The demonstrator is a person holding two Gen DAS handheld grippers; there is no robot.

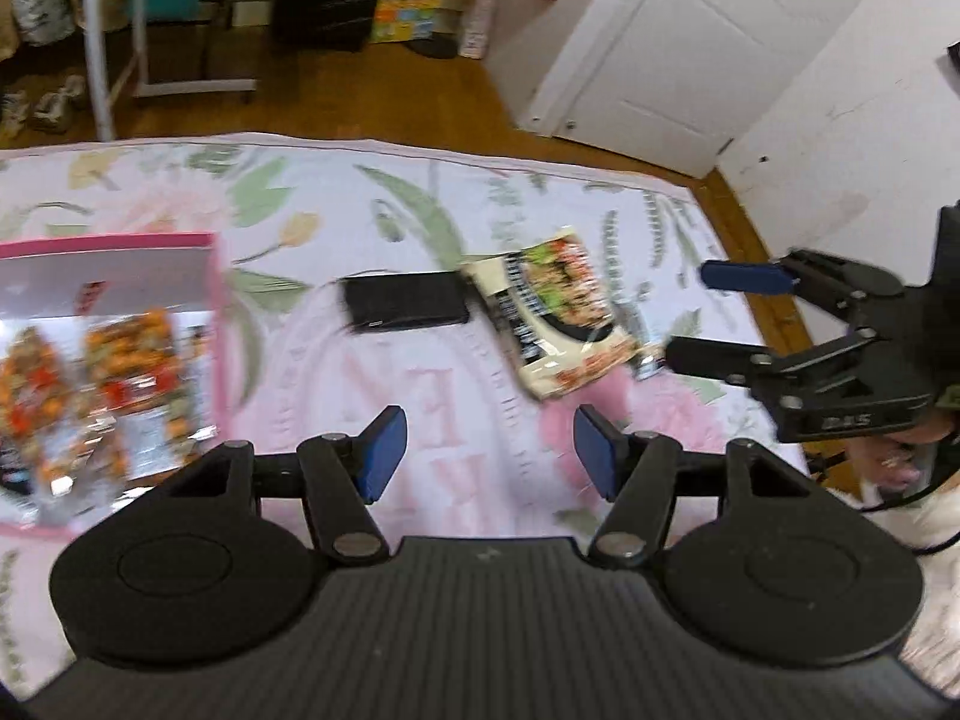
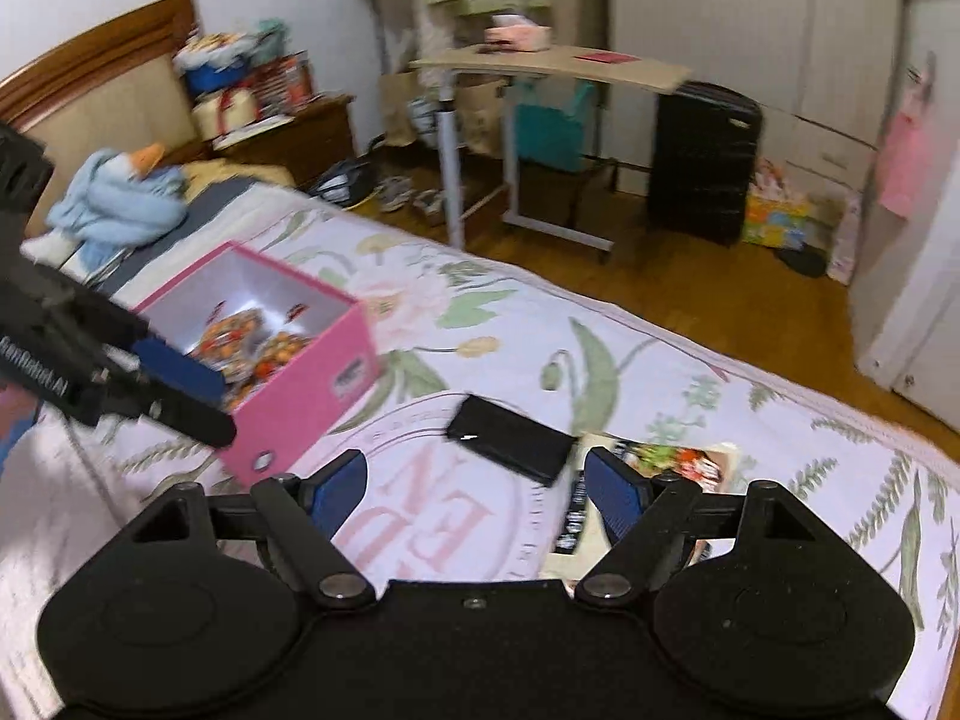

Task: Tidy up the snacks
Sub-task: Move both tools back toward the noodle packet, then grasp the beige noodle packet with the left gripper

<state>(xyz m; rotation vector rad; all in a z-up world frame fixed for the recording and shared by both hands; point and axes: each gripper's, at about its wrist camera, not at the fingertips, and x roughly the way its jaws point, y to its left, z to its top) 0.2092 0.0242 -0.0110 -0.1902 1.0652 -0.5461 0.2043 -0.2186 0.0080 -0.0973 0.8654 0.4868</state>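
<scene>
2 things lie loose on the floral bedspread [image 1: 336,192]: a black case [image 1: 405,302] and, touching its right end, a cream snack packet [image 1: 555,315]. The pink box [image 2: 300,396] holds what look like 2 orange packets [image 1: 90,384]. The left gripper [image 1: 489,450] and right gripper [image 2: 474,489] hover with jaws apart, empty.

the left wrist view looks steeply down from close above the floral bedspread [image 1: 372,192] toward the white door [image 1: 654,54]. the right wrist view, tilted down likewise, faces the headboard [image 2: 90,78] and rolling desk [image 2: 552,66]. both share the pink box [image 1: 210,276] [image 2: 306,384], black flat case [image 1: 405,302] [image 2: 510,438] and noodle packet [image 1: 555,312] [image 2: 678,462].
</scene>
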